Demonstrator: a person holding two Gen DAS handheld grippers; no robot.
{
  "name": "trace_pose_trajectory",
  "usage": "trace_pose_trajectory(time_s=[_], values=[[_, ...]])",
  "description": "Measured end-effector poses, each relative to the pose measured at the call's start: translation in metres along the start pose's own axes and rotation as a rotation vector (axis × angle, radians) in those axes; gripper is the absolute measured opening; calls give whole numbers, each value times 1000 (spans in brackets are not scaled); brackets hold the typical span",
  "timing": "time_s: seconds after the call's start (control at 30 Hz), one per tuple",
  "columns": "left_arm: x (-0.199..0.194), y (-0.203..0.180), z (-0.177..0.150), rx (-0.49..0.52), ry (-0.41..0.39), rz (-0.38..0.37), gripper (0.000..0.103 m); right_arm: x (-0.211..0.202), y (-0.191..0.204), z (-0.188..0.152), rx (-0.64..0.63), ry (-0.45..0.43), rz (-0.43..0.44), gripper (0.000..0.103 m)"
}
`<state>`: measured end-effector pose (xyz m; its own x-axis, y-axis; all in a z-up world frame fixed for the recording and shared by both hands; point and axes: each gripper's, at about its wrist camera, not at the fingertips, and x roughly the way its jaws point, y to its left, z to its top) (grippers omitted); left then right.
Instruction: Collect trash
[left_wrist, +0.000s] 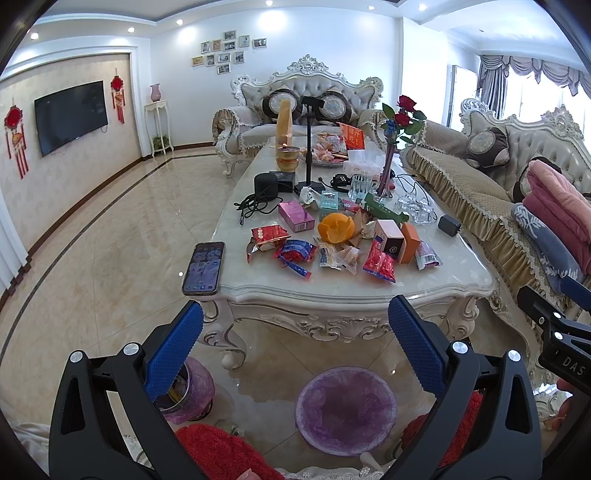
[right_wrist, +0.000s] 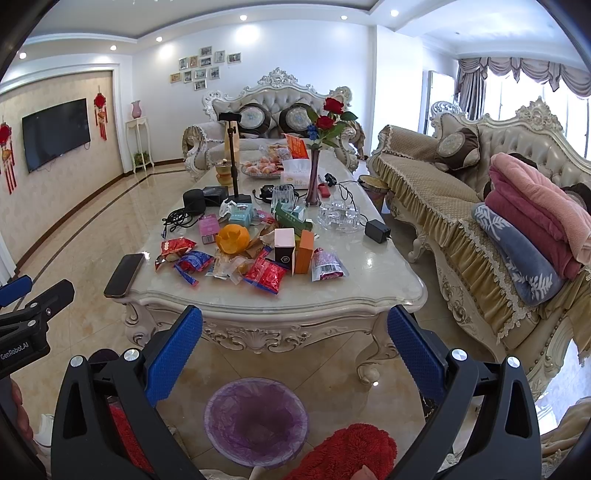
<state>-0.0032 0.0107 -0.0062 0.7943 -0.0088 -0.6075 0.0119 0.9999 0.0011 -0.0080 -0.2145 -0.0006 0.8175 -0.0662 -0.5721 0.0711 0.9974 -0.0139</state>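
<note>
Trash lies on the near half of the marble coffee table (left_wrist: 424, 284): an orange peel (left_wrist: 334, 228) (right_wrist: 232, 238), red wrappers (left_wrist: 379, 263) (right_wrist: 265, 275), a red-blue wrapper (left_wrist: 295, 253) (right_wrist: 194, 263), a red foil pack (left_wrist: 267, 236) (right_wrist: 173, 248), clear wrappers (left_wrist: 338, 256) and a silver pouch (right_wrist: 325, 264). A bin lined with a purple bag (left_wrist: 347, 406) (right_wrist: 256, 421) stands on the floor before the table. My left gripper (left_wrist: 295, 347) and my right gripper (right_wrist: 295, 347) are open and empty, held in front of the table above the bin.
A phone (left_wrist: 204, 267) (right_wrist: 124, 275) overhangs the table's near left corner. Small boxes (left_wrist: 399, 242), a pink box (left_wrist: 295, 216), a vase with roses (left_wrist: 388, 162), glassware, cables, a speaker and a phone stand sit farther back. A second lined bin (left_wrist: 192, 391) stands left. Sofas lie behind and right.
</note>
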Motion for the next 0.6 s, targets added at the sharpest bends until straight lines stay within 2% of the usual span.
trace_pose_trajectory(time_s=[0.47,0.6], values=[[-2,-3,3,12,-6,-4,97,-6,6,-2,-1,-16,19,95],[3,-3,2,21,-8,-8,97,-4,-4,-3,18,-24,39,95]])
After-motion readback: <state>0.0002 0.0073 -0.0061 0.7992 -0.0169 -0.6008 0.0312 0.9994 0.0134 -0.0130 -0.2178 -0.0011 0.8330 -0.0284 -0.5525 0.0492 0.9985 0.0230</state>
